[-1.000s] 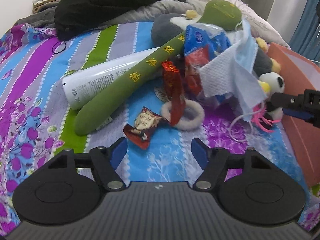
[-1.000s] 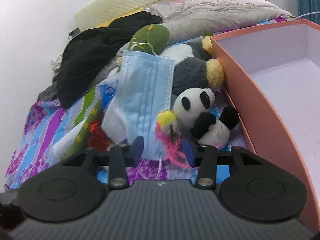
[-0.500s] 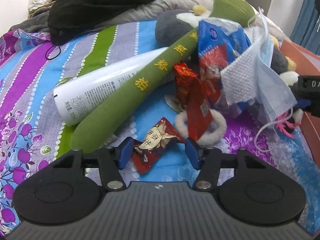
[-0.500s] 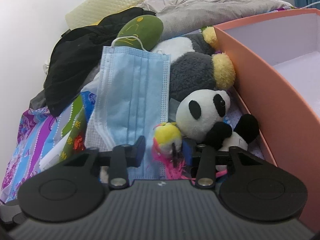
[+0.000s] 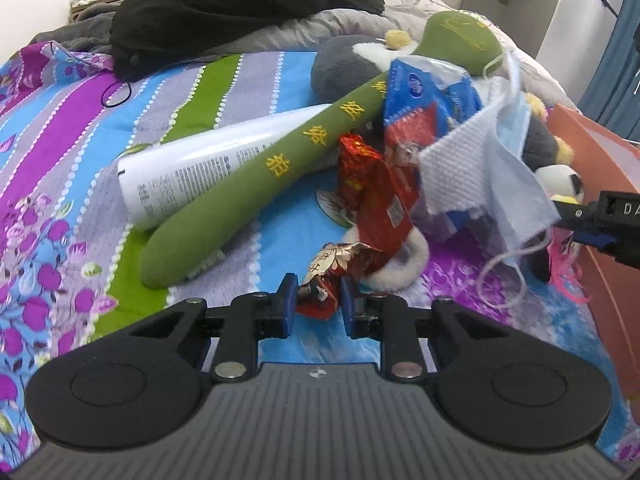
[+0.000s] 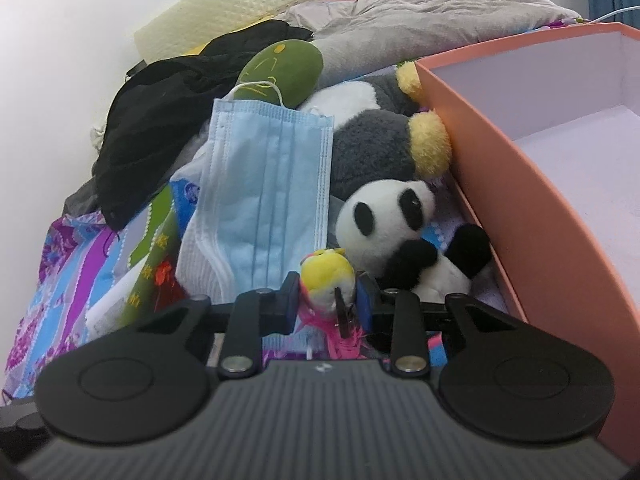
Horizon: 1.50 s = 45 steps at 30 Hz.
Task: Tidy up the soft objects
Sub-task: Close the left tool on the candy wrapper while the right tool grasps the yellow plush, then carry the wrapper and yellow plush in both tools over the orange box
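Note:
A pile of soft things lies on the striped bedsheet. My left gripper (image 5: 317, 304) has a red snack wrapper (image 5: 320, 280) between its pads, and the jaws are closing on it with both pads touching. Beyond it lie a long green plush bat (image 5: 256, 184), a white fluffy scrunchie (image 5: 404, 268) and a blue face mask (image 5: 516, 172). My right gripper (image 6: 328, 300) is shut on a small yellow toy with pink fringe (image 6: 326, 276). A panda plush (image 6: 392, 220) sits just right of it, with a grey penguin plush (image 6: 372, 152) behind.
An orange box (image 6: 540, 220) with a pale inside stands open at the right, against the panda. A white tube (image 5: 192, 172) lies under the green bat. Black clothing (image 5: 224, 12) and a grey quilt are heaped at the far side. A black hair tie (image 5: 116, 96) lies on the sheet.
My left gripper came forward over the red wrapper and its jaws narrowed onto it. My right gripper advanced to the yellow toy and closed on it.

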Each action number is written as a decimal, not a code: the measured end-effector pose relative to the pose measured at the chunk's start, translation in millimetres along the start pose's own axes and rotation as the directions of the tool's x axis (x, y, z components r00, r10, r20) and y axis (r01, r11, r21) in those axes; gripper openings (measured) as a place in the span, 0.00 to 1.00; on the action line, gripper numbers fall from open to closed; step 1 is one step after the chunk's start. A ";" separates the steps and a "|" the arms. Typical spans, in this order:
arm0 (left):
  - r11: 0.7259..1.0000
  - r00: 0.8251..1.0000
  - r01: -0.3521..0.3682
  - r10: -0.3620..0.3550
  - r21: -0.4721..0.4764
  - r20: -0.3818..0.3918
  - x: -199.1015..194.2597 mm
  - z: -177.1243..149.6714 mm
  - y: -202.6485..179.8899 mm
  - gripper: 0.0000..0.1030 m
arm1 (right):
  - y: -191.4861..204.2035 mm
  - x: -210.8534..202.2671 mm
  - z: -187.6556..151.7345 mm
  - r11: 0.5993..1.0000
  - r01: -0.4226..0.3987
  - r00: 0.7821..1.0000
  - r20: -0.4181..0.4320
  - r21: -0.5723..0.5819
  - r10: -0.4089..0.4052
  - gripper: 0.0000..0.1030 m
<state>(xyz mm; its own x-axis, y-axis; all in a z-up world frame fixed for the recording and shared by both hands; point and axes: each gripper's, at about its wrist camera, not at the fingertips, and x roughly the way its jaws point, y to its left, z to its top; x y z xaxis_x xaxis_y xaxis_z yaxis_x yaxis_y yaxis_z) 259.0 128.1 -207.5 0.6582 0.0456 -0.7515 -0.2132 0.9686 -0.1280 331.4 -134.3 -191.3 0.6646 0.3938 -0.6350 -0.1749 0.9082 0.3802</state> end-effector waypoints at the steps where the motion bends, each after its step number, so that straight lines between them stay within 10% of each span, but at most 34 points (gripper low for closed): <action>1: 1.000 1.000 0.000 0.000 -0.003 -0.002 -3.4 -2.6 -1.0 0.26 | -0.3 -4.8 -2.5 1.000 0.002 1.000 -0.002 -0.008 -0.002 0.32; 25: 0.995 0.995 0.052 -0.059 -0.089 -0.080 -94.6 -84.0 -28.4 0.25 | 7.2 -106.3 -80.4 0.989 0.028 0.995 -0.089 -0.149 -0.042 0.32; 45: 0.980 0.970 0.198 -0.198 0.014 0.142 -175.6 19.5 -107.0 0.24 | 5.0 -181.7 0.4 0.971 0.037 0.995 0.099 -0.237 -0.014 0.32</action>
<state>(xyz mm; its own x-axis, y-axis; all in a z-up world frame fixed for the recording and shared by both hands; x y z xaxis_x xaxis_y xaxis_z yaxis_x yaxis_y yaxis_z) 180.3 21.2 -49.1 0.7833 -0.1132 -0.6112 -0.0682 0.9617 -0.2655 210.1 -201.4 -73.7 0.7353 0.3656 -0.5708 -0.3178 0.9297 0.1861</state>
